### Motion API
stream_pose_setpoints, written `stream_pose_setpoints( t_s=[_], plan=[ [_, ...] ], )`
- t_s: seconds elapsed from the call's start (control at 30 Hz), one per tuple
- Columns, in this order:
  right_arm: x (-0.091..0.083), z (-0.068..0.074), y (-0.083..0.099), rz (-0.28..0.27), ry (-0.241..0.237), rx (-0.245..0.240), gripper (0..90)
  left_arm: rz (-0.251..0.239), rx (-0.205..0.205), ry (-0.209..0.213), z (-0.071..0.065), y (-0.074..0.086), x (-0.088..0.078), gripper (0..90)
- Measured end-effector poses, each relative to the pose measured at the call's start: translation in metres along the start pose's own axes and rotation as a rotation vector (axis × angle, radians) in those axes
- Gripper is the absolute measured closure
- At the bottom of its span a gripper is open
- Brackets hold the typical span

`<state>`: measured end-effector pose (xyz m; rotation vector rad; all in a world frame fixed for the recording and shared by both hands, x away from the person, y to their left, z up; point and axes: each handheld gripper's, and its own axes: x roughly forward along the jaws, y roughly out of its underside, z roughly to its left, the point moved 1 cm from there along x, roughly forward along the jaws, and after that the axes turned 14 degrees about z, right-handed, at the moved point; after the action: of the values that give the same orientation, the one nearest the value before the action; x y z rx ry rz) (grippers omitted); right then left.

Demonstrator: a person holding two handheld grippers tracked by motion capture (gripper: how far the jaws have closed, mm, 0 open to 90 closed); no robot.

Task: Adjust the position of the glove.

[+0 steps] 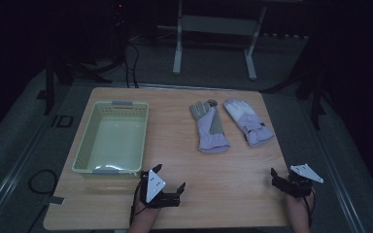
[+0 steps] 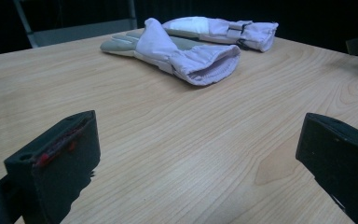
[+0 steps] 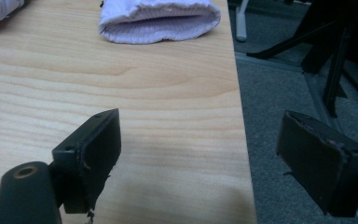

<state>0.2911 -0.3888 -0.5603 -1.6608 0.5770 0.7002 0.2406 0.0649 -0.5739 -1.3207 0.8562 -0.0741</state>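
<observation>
Here both the left gripper (image 1: 171, 177) and right gripper (image 1: 285, 175) hold their fingers wide apart, gripping nothing

Light wood-grain counter (image 1: 175, 160), rectangular, standing on grey carpeted floor (image 1: 291, 63). Lying on it: pale green perforated plastic basket (image 1: 86, 145) at the left; two lilac-and-grey padded winter gloves, left glove (image 1: 209, 127) and right glove (image 1: 248, 121), flat, side by side, cuffs toward the near edge

two gloves (image 1: 209, 127) (image 1: 248, 122), one basket (image 1: 83, 152), two grippers (image 1: 170, 179) (image 1: 278, 175)
</observation>
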Motion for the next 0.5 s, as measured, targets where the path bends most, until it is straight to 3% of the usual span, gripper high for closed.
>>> stream_pose_setpoints(
  t_s=[0.2, 0.33, 0.43, 0.5],
  plan=[
    [-0.004, -0.002, 0.003, -0.028, -0.002, 0.036, 13.0, 0.001, -0.002, -0.001, 0.0, 0.0, 0.0, 0.0],
    [-0.007, -0.001, 0.003, -0.013, -0.001, 0.028, 12.9, 0.0, 0.0, -0.002, 0.0, 0.0, 0.0, 0.0],
    [-0.017, -0.003, -0.006, -0.004, -0.041, 0.048, 12.9, 0.001, 0.003, -0.001, 0.0, 0.0, 0.0, 0.0],
    [-0.023, -0.003, -0.013, -0.015, -0.032, 0.034, 12.9, 0.001, 0.0, 0.001, 0.0, 0.0, 0.0, 0.0]
  ],
)
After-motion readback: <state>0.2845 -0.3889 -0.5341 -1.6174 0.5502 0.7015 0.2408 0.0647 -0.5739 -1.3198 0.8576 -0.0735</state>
